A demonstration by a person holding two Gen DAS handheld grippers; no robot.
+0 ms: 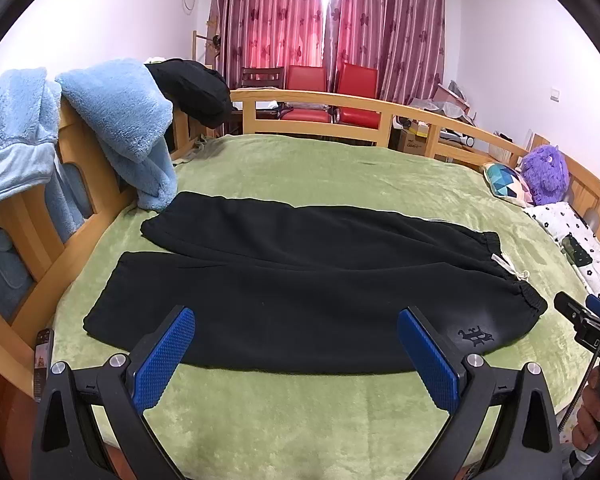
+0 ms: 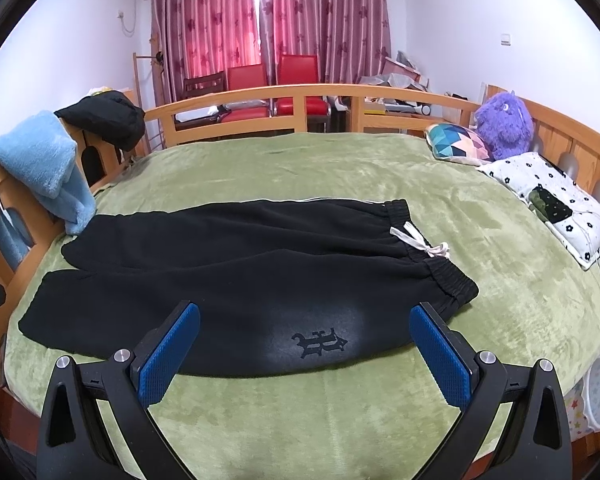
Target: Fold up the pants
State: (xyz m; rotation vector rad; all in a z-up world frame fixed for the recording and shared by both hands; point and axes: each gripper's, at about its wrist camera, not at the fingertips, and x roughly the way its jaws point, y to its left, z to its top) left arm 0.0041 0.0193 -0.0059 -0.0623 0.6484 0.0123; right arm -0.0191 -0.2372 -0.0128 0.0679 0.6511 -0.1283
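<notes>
Black pants (image 1: 300,280) lie lengthwise along the bed's (image 1: 300,420) near edge — cuffs nearer the left gripper (image 1: 296,356), waistband nearer the right gripper (image 2: 304,354) — both with fingers spread, empty.

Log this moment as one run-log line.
stage: pre-grasp | pants: flat on bed, unfolded | left gripper: open, empty | right gripper: open, empty
</notes>
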